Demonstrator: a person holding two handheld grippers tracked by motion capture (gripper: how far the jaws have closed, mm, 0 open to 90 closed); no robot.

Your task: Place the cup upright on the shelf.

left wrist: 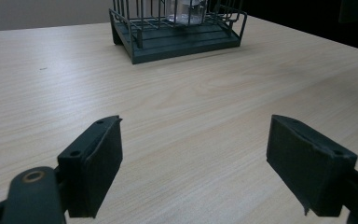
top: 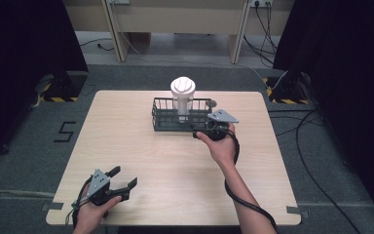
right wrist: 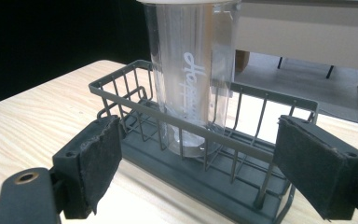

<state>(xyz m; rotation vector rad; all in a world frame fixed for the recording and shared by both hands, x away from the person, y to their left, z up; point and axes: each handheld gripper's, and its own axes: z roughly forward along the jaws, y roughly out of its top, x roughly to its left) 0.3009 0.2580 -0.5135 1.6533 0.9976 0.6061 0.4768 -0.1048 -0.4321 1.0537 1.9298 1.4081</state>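
Wood table, bare apart from dark wire basket at far centre. Clear tumbler w/ white lid stands upright in it, long axis vertical. R gripper at basket's near-right corner, jaws apart, tumbler straight ahead btwn them. L gripper near front-left edge, jaws apart, well away. R hand nearer.

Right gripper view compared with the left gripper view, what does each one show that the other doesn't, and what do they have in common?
Right gripper view alone: white script lettering running up the clear tumbler, seen close, and the room floor beyond the table's far edge.

Left gripper view alone: a wide stretch of bare wooden table ahead of the left gripper, with the rack far off.

Both: a pair of black jaws standing apart, the right gripper included, plus the dark wire rack with the tumbler standing upright inside it.
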